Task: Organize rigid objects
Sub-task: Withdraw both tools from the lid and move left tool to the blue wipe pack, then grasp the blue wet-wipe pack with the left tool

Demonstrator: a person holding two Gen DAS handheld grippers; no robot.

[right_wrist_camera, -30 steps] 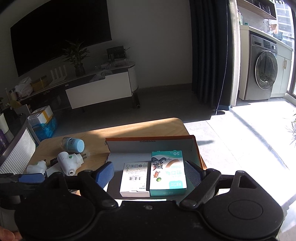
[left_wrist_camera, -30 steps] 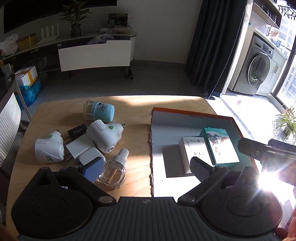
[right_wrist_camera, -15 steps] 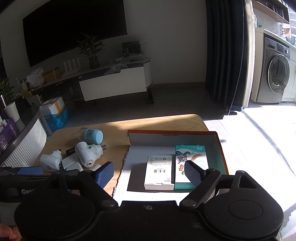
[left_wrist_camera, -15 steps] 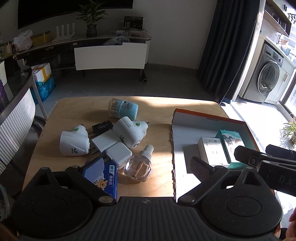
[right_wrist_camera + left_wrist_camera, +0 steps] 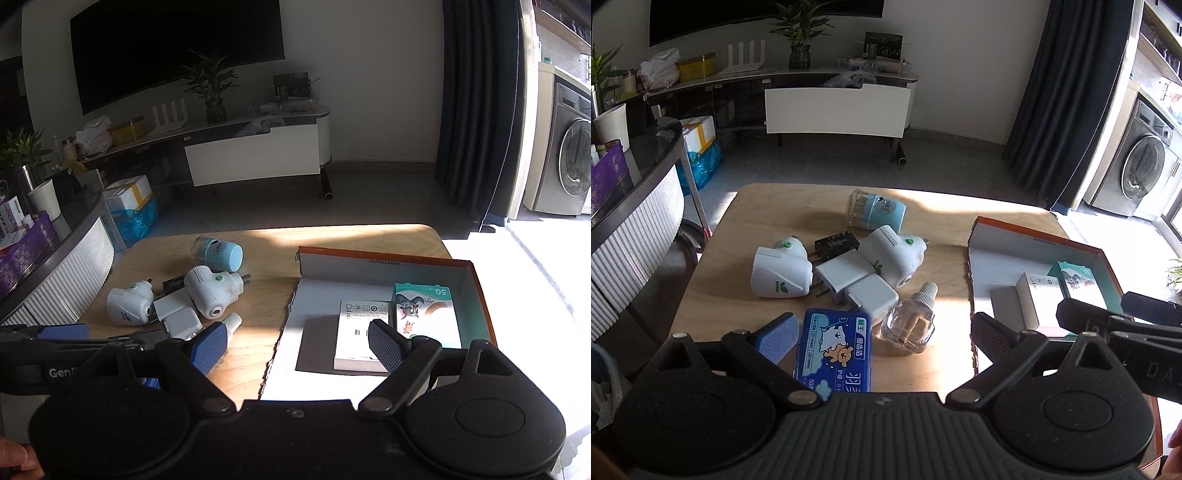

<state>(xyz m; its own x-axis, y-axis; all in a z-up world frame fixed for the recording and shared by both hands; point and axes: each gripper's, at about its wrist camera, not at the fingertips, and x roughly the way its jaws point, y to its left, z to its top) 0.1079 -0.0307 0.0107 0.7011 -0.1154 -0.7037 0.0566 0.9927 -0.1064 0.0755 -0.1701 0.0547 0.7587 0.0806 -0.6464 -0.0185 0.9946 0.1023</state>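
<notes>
Near my left gripper (image 5: 882,321), which is open, lie a blue tin (image 5: 834,354) and a clear glass refill bottle (image 5: 910,325) on the wooden table (image 5: 768,210); neither pad touches them. Behind them sit two white plug-in heaters (image 5: 781,271) (image 5: 895,258), two white adapters (image 5: 842,275) (image 5: 871,297), a black adapter (image 5: 836,242) and a pale blue canister (image 5: 875,212) on its side. The orange-rimmed box (image 5: 369,256) holds a white carton (image 5: 356,332) and a teal carton (image 5: 424,310). My right gripper (image 5: 297,326) hangs open over the box's left edge, with nothing between its fingers.
A ribbed white cabinet (image 5: 631,236) stands close to the table's left side. Beyond the table's far edge is open floor, then a low TV bench (image 5: 834,107). A dark curtain (image 5: 1063,92) and a washing machine (image 5: 1141,173) are at the right.
Both grippers have shifted left across the table. In the left wrist view the pile of plugs is now centred and the blue tin has come into view. Both stay open.
</notes>
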